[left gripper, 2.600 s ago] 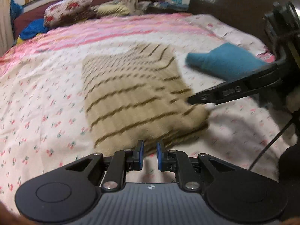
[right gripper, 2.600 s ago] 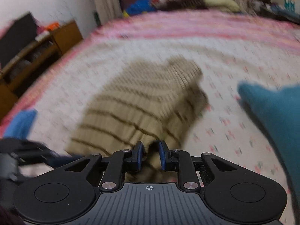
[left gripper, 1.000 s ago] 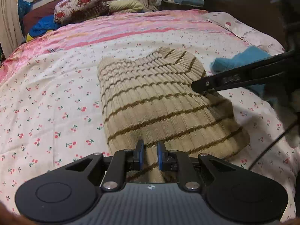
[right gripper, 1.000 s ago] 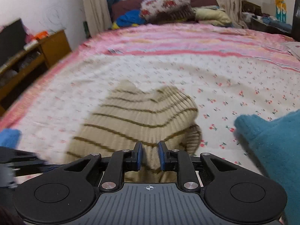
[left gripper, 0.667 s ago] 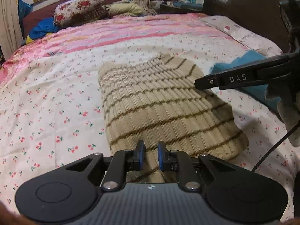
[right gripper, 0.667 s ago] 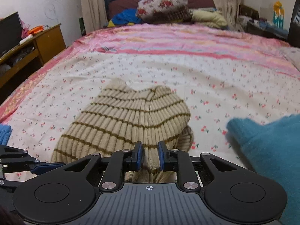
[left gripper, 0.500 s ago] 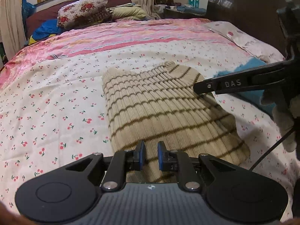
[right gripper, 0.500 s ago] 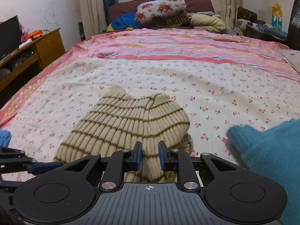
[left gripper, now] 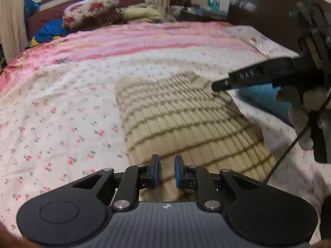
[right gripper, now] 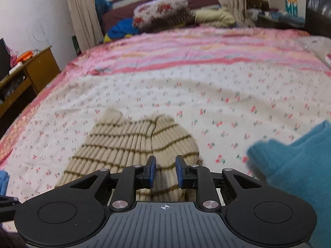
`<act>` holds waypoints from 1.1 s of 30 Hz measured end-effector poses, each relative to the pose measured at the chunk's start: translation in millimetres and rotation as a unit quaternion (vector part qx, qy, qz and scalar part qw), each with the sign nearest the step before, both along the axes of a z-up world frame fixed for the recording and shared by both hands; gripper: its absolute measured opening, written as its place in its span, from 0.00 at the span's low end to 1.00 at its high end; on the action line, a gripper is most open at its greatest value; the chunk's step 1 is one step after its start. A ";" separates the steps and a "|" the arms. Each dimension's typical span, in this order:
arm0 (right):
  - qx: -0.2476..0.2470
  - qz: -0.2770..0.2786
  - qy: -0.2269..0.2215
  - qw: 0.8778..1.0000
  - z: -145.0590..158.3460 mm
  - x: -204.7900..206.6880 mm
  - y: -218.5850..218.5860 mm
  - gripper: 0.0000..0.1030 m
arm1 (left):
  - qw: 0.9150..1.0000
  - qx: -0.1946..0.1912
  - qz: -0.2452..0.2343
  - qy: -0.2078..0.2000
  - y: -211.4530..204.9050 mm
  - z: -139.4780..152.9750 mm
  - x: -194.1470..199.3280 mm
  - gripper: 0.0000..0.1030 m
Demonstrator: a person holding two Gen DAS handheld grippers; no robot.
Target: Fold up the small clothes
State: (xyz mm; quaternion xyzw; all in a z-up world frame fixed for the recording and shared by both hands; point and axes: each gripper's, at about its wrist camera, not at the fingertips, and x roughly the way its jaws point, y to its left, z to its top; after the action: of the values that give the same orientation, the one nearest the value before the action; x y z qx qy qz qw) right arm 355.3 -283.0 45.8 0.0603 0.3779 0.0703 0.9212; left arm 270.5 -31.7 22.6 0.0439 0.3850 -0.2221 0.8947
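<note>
A beige knitted sweater with brown stripes (left gripper: 186, 119) lies folded on the flowered bedsheet (left gripper: 62, 111); it also shows in the right wrist view (right gripper: 134, 142). My left gripper (left gripper: 164, 171) hangs over the sweater's near edge with its jaws a little apart and nothing between them. My right gripper (right gripper: 165, 172) hangs over the sweater's right near corner, jaws likewise a little apart and empty. The right gripper's black finger (left gripper: 248, 78) reaches in from the right in the left wrist view.
A teal garment (right gripper: 300, 165) lies on the bed to the right of the sweater, also in the left wrist view (left gripper: 260, 97). Pillows and bedding (right gripper: 161, 14) are piled at the far end. A wooden cabinet (right gripper: 26, 72) stands left of the bed. A dark headboard (left gripper: 279, 10) is on the right.
Both grippers have drawn back and risen from the sweater. The sweater lies still on the bed. The jaws' gaps look unchanged.
</note>
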 end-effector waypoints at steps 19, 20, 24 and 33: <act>0.091 0.012 0.060 0.994 -15.1 -43.0 -15.5 0.61 | 0.994 -0.086 0.050 0.041 36.6 -9.9 17.8 0.35; 0.093 0.013 0.067 0.993 -20.9 -44.3 -15.4 0.63 | 0.993 -0.098 0.045 0.057 37.6 -14.5 20.3 0.37; 0.140 -0.001 0.108 0.984 -49.3 -41.3 -22.4 0.64 | 0.993 -0.090 0.036 0.070 30.9 -29.5 24.4 0.56; 0.182 0.017 0.110 0.977 -54.1 -38.4 -15.4 0.38 | 0.993 -0.091 0.023 0.077 19.8 -42.2 23.1 0.48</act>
State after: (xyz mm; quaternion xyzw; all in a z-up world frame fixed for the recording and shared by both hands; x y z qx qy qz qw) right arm 316.9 -298.4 -8.3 0.2275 0.4588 0.1468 0.8463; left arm 293.6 -11.8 -19.7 -0.0643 0.4318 -0.2383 0.8675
